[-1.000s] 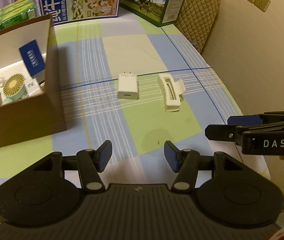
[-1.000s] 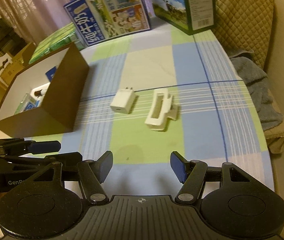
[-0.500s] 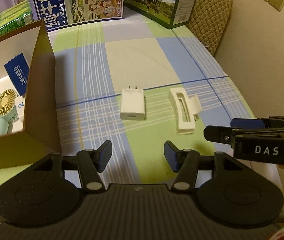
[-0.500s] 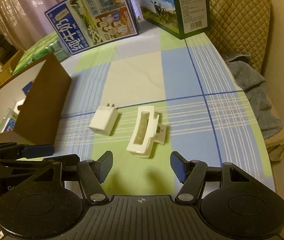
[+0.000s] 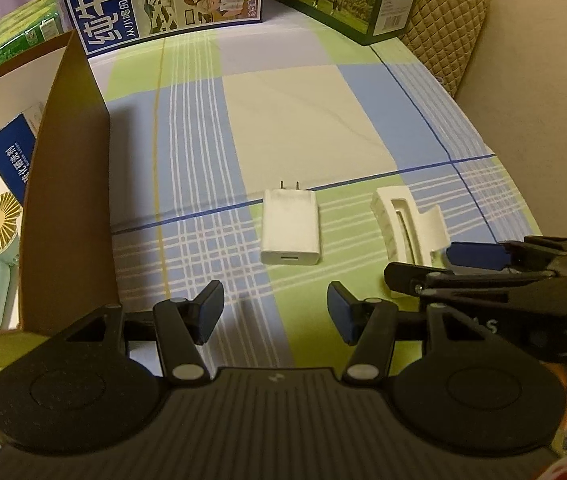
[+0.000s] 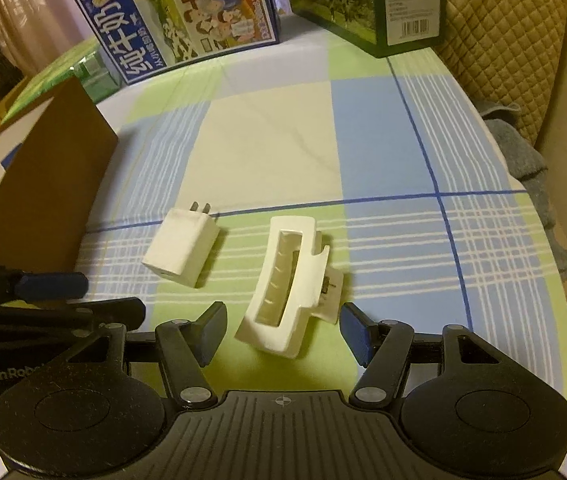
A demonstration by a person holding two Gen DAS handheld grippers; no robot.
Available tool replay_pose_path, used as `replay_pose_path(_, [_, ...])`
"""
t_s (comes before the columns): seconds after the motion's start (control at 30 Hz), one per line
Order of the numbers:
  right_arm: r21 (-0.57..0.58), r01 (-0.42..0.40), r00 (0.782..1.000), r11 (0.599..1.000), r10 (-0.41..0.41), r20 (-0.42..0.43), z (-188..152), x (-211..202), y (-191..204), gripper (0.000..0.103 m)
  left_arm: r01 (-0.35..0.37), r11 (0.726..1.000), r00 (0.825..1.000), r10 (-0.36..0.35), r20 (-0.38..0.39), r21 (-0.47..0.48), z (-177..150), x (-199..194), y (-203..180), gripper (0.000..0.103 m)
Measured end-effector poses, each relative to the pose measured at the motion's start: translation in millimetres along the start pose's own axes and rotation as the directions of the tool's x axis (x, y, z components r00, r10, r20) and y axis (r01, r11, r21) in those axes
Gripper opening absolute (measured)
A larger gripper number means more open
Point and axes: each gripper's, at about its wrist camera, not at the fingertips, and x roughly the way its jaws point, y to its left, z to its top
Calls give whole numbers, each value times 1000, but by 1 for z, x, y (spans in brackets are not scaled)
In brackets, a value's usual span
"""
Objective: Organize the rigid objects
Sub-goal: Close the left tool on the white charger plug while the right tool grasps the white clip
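Bench [image 5: 283,120] has a checked cloth, milk cartons [image 5: 163,0] at the back. Both hand-held grippers wide: right [image 6: 283,328] straddles hair clip [image 6: 287,284], left [image 5: 275,312] short of charger [image 5: 290,232].

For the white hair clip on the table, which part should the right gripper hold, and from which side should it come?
Grip the hair clip across its long slotted body, one finger on each long side, coming from the near end where the open right gripper already straddles it. The body looks straight-sided and lies flat on the tablecloth; the lever tabs on its right stick out unevenly, so probably avoid them.
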Motion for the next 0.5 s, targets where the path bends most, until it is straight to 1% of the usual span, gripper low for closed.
replay_pose_path(0.07, [-26, 15, 1000, 1000, -15, 1, 0, 4, 0, 59, 1, 1000, 1000, -1, -6, 0, 2, 4, -1, 53])
replay_pose_path(0.13, [-51, 18, 1000, 999, -18, 9, 0, 6, -1, 53, 7, 1000, 1000, -7, -6, 3, 5, 6, -2, 53])
replay_pose_path(0.17, [-60, 21, 1000, 998, -20, 12, 0, 7, -3, 47, 10, 1000, 1000, -10, -6, 5, 6, 8, -2, 53])
replay_pose_path(0.2, [-66, 29, 1000, 997, -28, 14, 1, 7, -3, 43, 14, 1000, 1000, -13, -7, 7, 7, 10, -4, 53])
replay_pose_path(0.23, [-73, 40, 999, 997, -38, 23, 2, 8, -5, 42, 18, 1000, 1000, -18, -8, 9, 8, 12, -5, 53])
replay_pose_path(0.3, [-85, 62, 998, 994, -60, 33, 4, 9, -9, 32, 27, 1000, 1000, -27, -8, 16, 12, 16, -8, 53])
replay_pose_path(0.4, [-69, 80, 996, 994, -77, 40, 10, 11, -19, 32, 34, 999, 999, -34, -1, 34, 18, 23, -12, 53])
replay_pose_path(0.5, [-58, 61, 998, 996, -58, 39, 15, 11, -26, 32, 28, 998, 1000, -28, 3, 54, 24, 33, -16, 53])
